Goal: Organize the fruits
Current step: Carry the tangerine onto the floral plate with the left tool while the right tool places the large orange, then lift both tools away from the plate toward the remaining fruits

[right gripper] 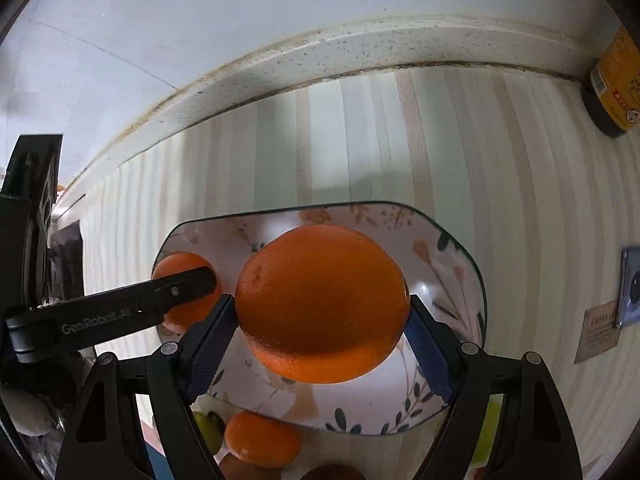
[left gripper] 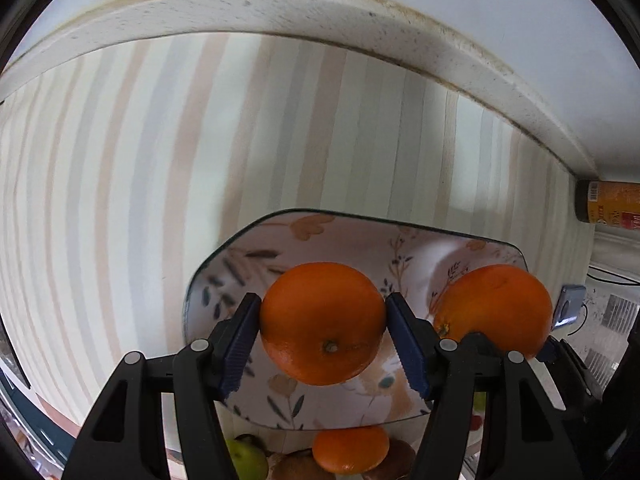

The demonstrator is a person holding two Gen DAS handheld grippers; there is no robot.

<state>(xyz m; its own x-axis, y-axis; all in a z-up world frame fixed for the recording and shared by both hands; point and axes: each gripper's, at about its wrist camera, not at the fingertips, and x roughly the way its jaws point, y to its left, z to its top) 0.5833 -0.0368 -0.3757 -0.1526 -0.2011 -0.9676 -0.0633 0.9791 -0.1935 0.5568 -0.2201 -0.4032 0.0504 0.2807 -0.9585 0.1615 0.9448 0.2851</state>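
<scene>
My left gripper [left gripper: 323,332] is shut on an orange [left gripper: 322,322] and holds it above a floral plate [left gripper: 256,248]. My right gripper [right gripper: 322,332] is shut on a second orange [right gripper: 322,302] over the same plate [right gripper: 452,264]. That second orange shows at the right of the left wrist view [left gripper: 496,312]. The left gripper's orange [right gripper: 182,266] and one of its fingers [right gripper: 120,316] show at the left of the right wrist view. A small mandarin [left gripper: 350,450] [right gripper: 262,438] lies in front of the plate.
A green fruit [left gripper: 246,460] [right gripper: 208,426] and brown fruits [left gripper: 296,468] lie by the mandarin. The striped tablecloth [left gripper: 120,200] runs to a white ledge [left gripper: 280,12] and wall. A yellow-labelled bottle [left gripper: 608,208] [right gripper: 616,80] lies at the right. A blue socket [right gripper: 632,288] sits at the far right.
</scene>
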